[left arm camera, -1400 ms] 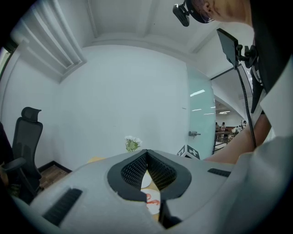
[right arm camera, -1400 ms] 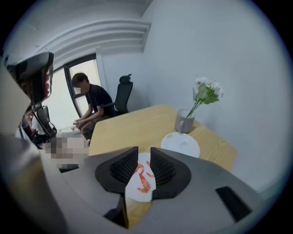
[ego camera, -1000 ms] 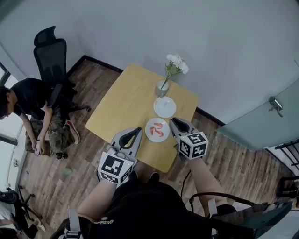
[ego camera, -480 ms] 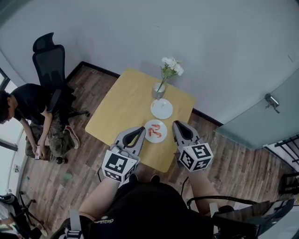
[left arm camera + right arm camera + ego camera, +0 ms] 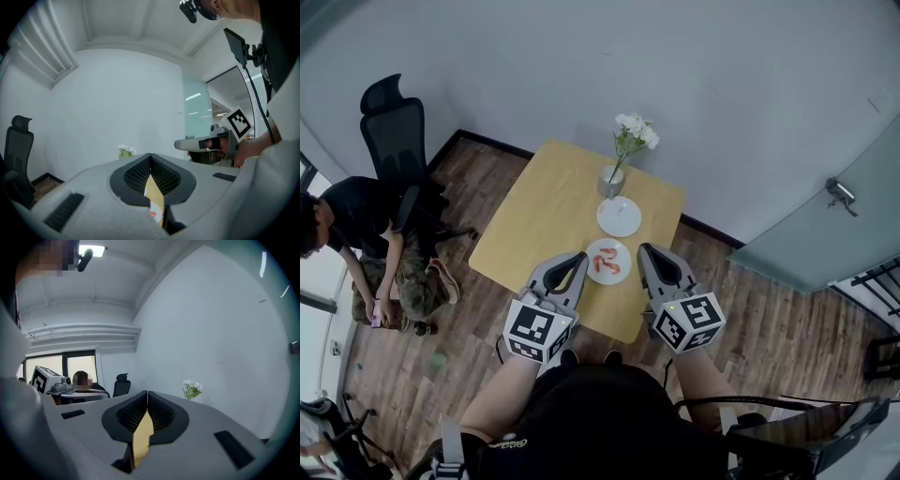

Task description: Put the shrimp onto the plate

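Since the earlier frames the right gripper (image 5: 643, 251) has been drawing back a little toward the wearer, while the left gripper (image 5: 575, 260) is keeping its place at the near edge of the table (image 5: 544, 211). The shrimp (image 5: 607, 262) are staying where they were.

Both grippers are now hovering over the near edge of the table, one on each side of the near plate (image 5: 609, 278), just beside it and not touching it. Each gripper's own view is showing its jaws pressed together at the tips, with only table top showing through the slot behind them. Nothing is being pinched in either one.

The shrimp, two or three pink pieces, are lying on the near plate. The far plate (image 5: 619, 217) is standing bare just beyond it, and the vase (image 5: 608, 181) of white flowers (image 5: 635, 131) is standing just beyond that, toward the far edge.

Judged from this layout, no carrying step is under way. The shrimp are already lying on a plate, so this is reading either as the finish or as the pause before a move to the bare far plate. If it is the second, the next move is calling for one gripper to spread its jaws, come down over a single shrimp, pinch it lightly and carry it the short way farther, clear of the vase.
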A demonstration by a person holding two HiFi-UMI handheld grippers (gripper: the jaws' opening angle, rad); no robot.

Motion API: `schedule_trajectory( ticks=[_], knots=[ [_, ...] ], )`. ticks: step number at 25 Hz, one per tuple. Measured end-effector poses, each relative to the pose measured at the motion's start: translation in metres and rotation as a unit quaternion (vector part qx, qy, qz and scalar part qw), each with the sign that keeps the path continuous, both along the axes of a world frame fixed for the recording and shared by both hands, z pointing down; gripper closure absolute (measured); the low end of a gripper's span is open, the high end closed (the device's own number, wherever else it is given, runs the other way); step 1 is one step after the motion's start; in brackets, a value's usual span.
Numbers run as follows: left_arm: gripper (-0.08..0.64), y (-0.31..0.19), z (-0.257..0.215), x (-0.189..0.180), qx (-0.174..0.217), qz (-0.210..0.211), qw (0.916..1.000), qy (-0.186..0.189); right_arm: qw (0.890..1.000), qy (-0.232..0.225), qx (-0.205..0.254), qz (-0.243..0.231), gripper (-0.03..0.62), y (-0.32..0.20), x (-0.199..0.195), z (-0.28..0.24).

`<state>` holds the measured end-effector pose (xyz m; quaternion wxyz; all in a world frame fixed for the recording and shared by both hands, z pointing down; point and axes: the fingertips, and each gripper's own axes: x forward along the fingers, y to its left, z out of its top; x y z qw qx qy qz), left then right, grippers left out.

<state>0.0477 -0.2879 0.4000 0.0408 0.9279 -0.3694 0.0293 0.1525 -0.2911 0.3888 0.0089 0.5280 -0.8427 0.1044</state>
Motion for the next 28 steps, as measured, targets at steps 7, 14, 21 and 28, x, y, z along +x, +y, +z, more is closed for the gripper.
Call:
schedule_trajectory(
  ticks=[7, 14, 21, 28],
  knots=[
    [0.557, 0.001, -0.001, 0.003, 0.004, 0.002, 1.0, 0.002, 1.0, 0.005, 0.0, -0.01, 0.588, 0.001, -0.006, 0.002],
    [0.557, -0.003, -0.004, -0.003, 0.003, -0.005, 0.9999, 0.008, 1.0, 0.012, -0.005, -0.017, 0.589, -0.001, -0.011, 0.004],
    [0.557, -0.007, -0.004, -0.003, -0.001, -0.006, 0.9999, 0.01, 1.0, 0.015, -0.011, -0.02, 0.589, -0.004, -0.014, 0.008],
    [0.557, -0.01, -0.007, -0.001, 0.004, -0.004, 0.9999, 0.009, 1.0, 0.018, -0.01, -0.023, 0.589, -0.006, -0.015, 0.006]
  ],
)
